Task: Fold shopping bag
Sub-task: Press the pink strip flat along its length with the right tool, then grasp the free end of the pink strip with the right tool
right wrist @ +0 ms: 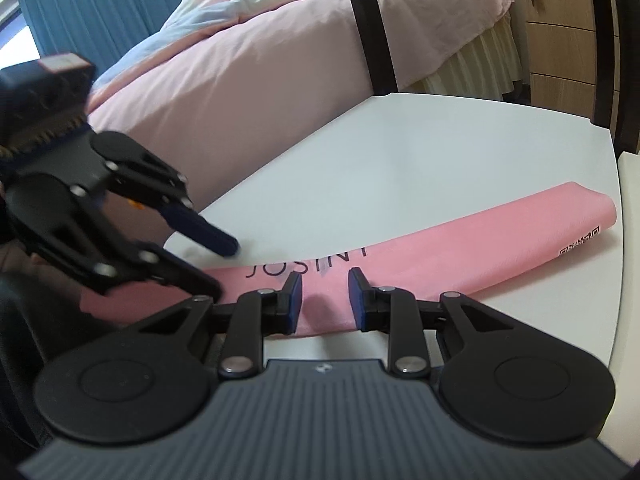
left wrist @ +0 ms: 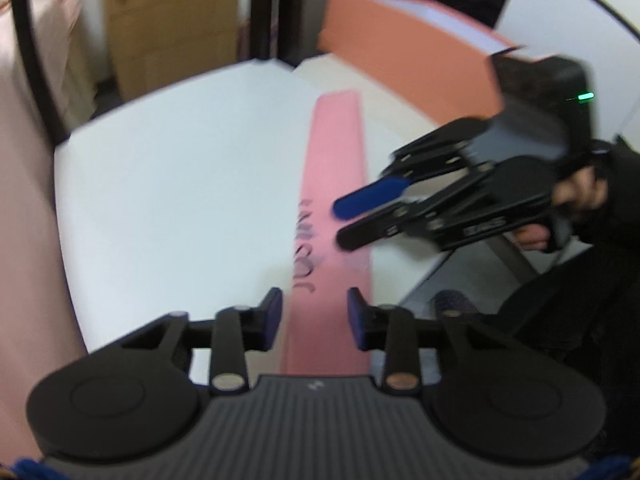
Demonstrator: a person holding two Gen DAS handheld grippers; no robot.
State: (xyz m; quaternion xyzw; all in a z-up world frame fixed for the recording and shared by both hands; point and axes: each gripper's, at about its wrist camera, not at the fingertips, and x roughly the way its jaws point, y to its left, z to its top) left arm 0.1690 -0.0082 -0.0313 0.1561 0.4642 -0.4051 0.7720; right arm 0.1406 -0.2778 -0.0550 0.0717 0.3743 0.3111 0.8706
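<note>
— Bag's (right wrist: 460,248) down flat on the white desk (right wrist: 400,152), folded into one long pink strip with dark lettering across it.

— And the two grippers?

— Left gripper (right wrist: 226,268) is over the near end of the strip, one finger above the pink, the blue-padded one over bare desk beside it. Jaws apart; whether a tip touches the fabric, I can't tell.

— From its own camera?

— Blurry there, but the left gripper (left wrist: 316,304) has the strip running up between its jaws, pads standing clear of the edges.

— The right one?

— Right gripper (right wrist: 325,284) sits over the middle of the bag, just past the lettering, jaws apart with pink showing in the gap. Seen from the other side, the right gripper (left wrist: 342,224) reaches in across the strip, a hand (left wrist: 576,200) on its handle.

— Around them?

— Bed (right wrist: 248,80) with pink covers alongside the desk, wooden drawers (right wrist: 568,40) behind, an orange folder (left wrist: 404,52) at the far side.
</note>
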